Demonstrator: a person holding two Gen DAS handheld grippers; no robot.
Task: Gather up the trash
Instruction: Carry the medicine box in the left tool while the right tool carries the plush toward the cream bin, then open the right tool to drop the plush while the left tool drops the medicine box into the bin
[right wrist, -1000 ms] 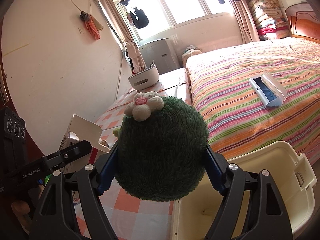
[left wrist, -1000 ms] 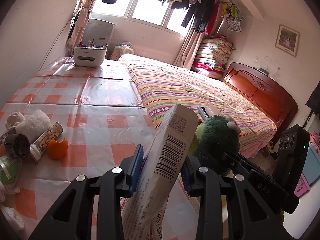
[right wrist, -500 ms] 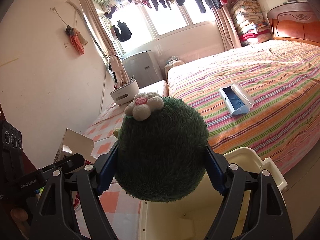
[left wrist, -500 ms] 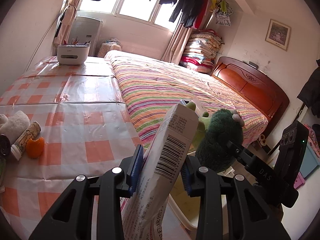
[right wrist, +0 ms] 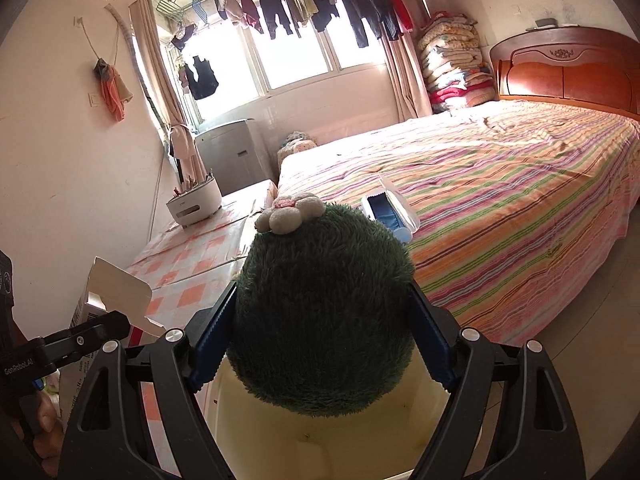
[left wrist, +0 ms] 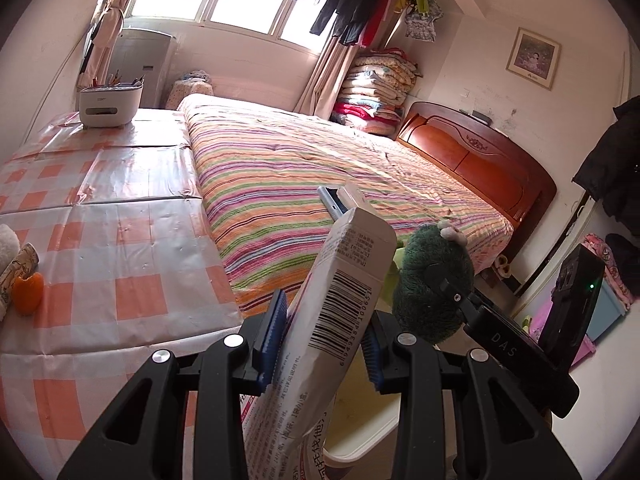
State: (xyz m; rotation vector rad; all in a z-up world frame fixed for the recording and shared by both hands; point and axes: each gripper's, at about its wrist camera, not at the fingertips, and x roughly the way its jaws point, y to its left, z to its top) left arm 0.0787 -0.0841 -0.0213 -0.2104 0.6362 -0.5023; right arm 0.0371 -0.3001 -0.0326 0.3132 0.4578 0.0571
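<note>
My left gripper (left wrist: pixel 324 320) is shut on a tall white carton (left wrist: pixel 348 264) with a barcode, held upright and leaning right. The carton's open top flap (right wrist: pixel 116 292) also shows in the right wrist view, at the left. A round dark green plush toy (right wrist: pixel 324 300) with a pale flower on top sits between the blue pads of my right gripper (right wrist: pixel 322 320). Its jaws are opening, but both pads still touch the plush. Directly under the plush is a cream plastic bin (right wrist: pixel 320 448). The bin's rim (left wrist: pixel 360 444) also lies below the carton, with the plush (left wrist: pixel 432 280) just to its right.
A table with an orange-checked cloth (left wrist: pixel 120 240) lies to the left, with an orange peel (left wrist: pixel 28 292), a tube (left wrist: pixel 16 268) and a white pen holder (left wrist: pixel 108 104). A striped bed (left wrist: pixel 320 168) fills the middle, with a blue-and-white case (right wrist: pixel 388 208) on it.
Both grippers have swung right, away from the table, and now hang over the cream bin. The plush sits a little lower between the right pads. The carton stays gripped.
</note>
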